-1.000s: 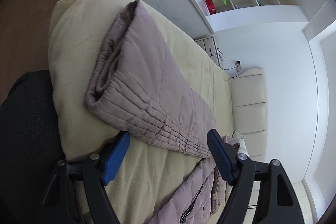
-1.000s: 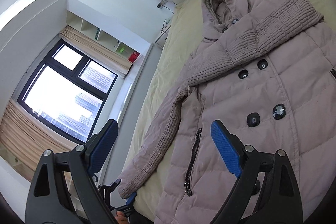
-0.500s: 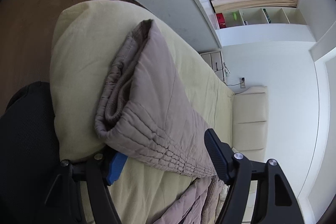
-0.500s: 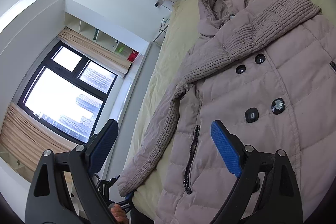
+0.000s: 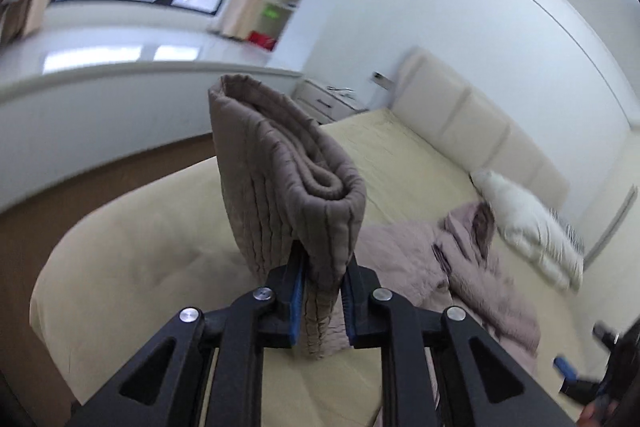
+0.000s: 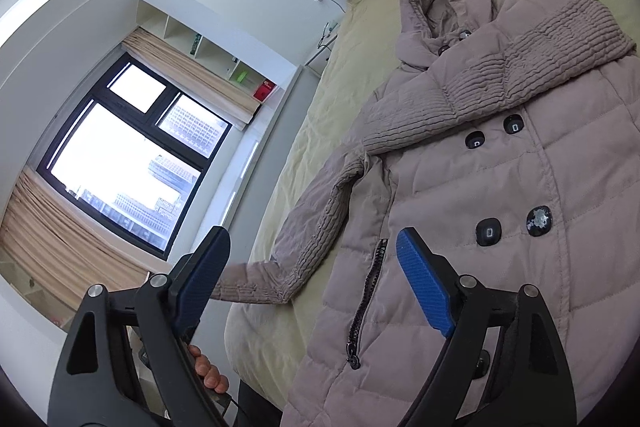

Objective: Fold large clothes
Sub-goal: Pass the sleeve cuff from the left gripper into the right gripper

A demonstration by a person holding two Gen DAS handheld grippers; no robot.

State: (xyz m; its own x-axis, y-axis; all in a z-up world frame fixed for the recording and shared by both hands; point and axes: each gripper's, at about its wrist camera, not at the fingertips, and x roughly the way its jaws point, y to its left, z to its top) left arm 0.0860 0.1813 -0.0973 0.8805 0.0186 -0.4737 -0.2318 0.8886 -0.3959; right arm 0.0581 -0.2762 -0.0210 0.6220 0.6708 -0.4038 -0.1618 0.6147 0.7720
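The left gripper [image 5: 322, 293] is closing on the coat [image 6: 500, 187] sleeve cuff [image 5: 288, 183], mid-frame; bare bed [image 5: 120, 267] lower left. Right gripper [image 6: 316, 285] gapes, empty. One coat, four buttons [image 6: 489, 231].

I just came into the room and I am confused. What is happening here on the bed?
A person is folding a padded coat that lies face up on the bed. The left gripper is closing on the cuff of one sleeve and holds it above the mattress. The right gripper hangs open over the coat's front, gripping nothing. The other sleeve already lies across the chest.
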